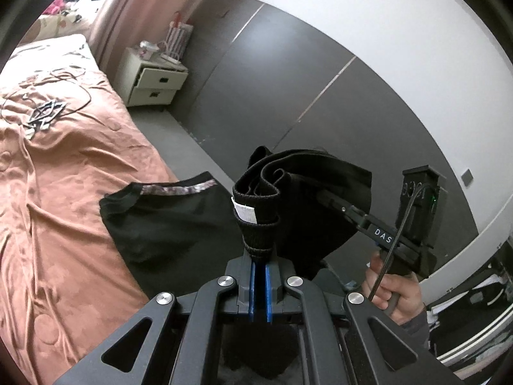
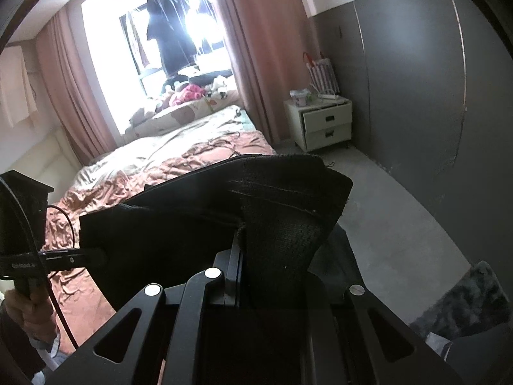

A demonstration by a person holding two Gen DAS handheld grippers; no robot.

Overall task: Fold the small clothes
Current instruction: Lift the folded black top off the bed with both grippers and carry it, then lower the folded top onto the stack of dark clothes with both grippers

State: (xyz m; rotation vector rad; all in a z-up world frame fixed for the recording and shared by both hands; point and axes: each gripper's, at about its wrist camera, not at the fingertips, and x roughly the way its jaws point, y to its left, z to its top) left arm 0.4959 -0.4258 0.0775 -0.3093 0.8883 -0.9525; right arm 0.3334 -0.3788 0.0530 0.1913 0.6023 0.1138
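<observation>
A small black garment point(image 1: 304, 199), with a bunched elastic band and a white label, hangs in the air between the two grippers, above the near edge of the bed point(image 1: 64, 166). The left gripper point(image 1: 260, 256) has its jaws pressed together on the folded band, pinching it just below the label. The right gripper point(image 2: 239, 243) pinches the garment's opposite edge, its jaws closed on the knit fabric; in the left wrist view its arm enters the cloth from the right, held by a hand point(image 1: 394, 292). A second black garment point(image 1: 160, 218) with a patterned trim lies flat on the bed's pink wrinkled sheet, just beside the held one. A white nightstand point(image 1: 150, 80) stands well apart by the grey wall.
</observation>
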